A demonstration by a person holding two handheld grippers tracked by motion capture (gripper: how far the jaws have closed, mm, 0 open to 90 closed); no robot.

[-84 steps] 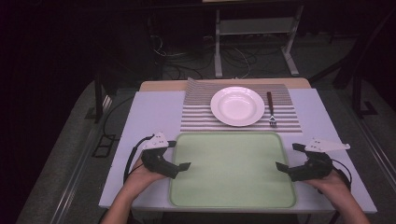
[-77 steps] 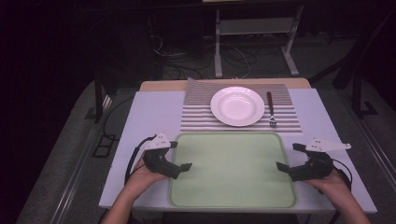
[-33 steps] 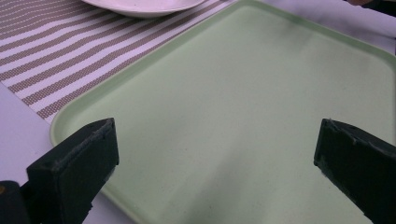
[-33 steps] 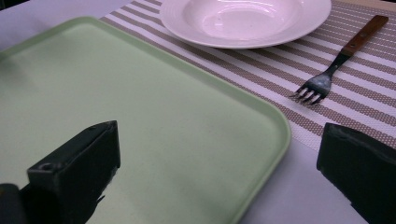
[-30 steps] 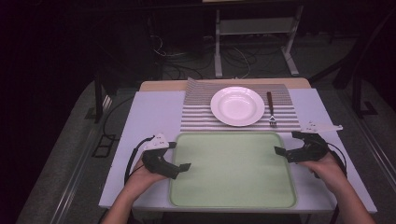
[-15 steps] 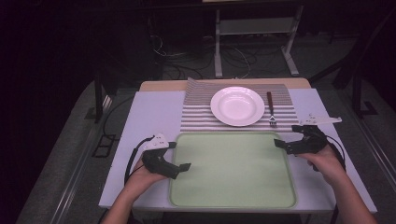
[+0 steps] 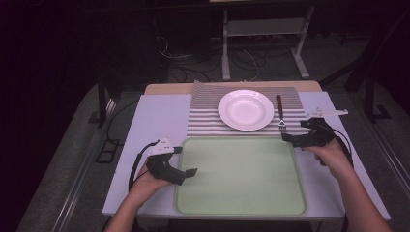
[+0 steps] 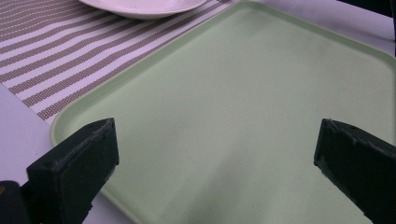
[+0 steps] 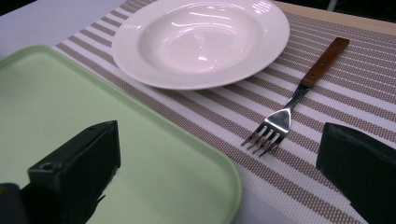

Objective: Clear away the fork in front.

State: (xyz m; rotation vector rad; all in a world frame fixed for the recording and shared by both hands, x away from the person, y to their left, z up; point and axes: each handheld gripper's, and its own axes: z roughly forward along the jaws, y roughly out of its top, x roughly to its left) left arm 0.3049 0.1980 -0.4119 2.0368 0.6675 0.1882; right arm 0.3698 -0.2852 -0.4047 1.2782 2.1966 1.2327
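A pale green tray (image 7: 241, 176) lies at the table's front, bare inside. Behind it a white plate (image 7: 245, 109) sits on a striped placemat (image 7: 208, 116), with a wooden-handled fork (image 7: 279, 110) to its right. My left gripper (image 7: 189, 172) rests at the tray's left edge, open, its jaws wide over the tray (image 8: 243, 116). My right gripper (image 7: 286, 138) hovers at the tray's far right corner, open, just short of the fork's tines. In the right gripper view the fork (image 9: 292, 100) and the plate (image 9: 201, 39) lie ahead of the spread jaws, with the tray (image 9: 140, 163) corner below.
The grey tabletop (image 7: 159, 121) has bare strips left and right of the tray. A wooden edge (image 7: 169, 88) shows behind the placemat. Past the table, a metal stand (image 7: 263, 43) and loose cables (image 7: 193, 58) lie on a dark floor.
My right gripper has moved forward from the tray's right side up to its far right corner, close to the fork. My left gripper has stayed still at the left edge.
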